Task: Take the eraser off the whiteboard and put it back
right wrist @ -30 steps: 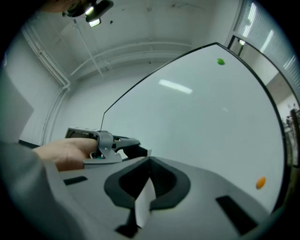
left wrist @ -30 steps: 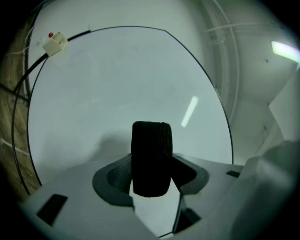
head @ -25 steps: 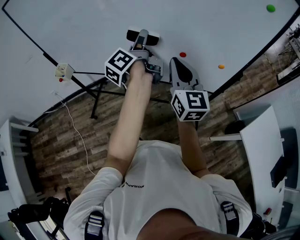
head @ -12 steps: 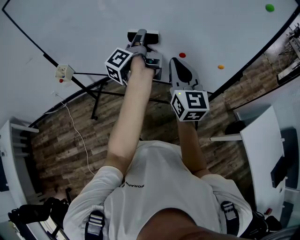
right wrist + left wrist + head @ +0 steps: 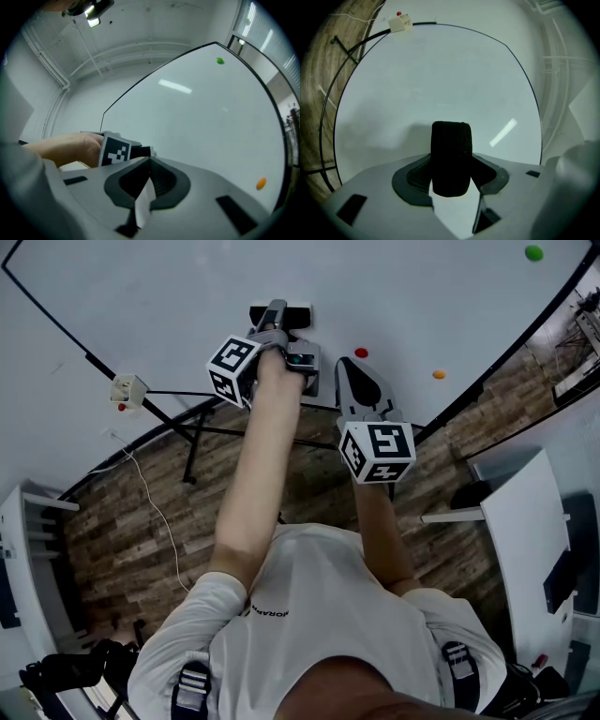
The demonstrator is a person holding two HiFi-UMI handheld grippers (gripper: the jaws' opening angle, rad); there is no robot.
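Note:
The black-felt eraser (image 5: 451,145) stands on end between my left gripper's (image 5: 452,164) jaws, which are shut on it. In the head view the eraser (image 5: 298,308) is held against the whiteboard (image 5: 422,296), with the left gripper (image 5: 278,322) behind it. I cannot tell whether the felt touches the board. My right gripper (image 5: 361,381) hangs just right of it near the board's lower edge, its jaws closed with nothing between them. In the right gripper view its tips (image 5: 149,161) meet and the left gripper's marker cube (image 5: 115,151) shows at the left.
On the board sit a red magnet (image 5: 361,352), an orange magnet (image 5: 439,374) and a green magnet (image 5: 533,253). A small white box (image 5: 127,387) clings to the board's frame at the left. The black easel legs (image 5: 187,418) stand on the wooden floor. A white table (image 5: 525,540) is at the right.
The left gripper has rolled a little with the eraser, which now lies more level on the board. The right gripper has not moved.

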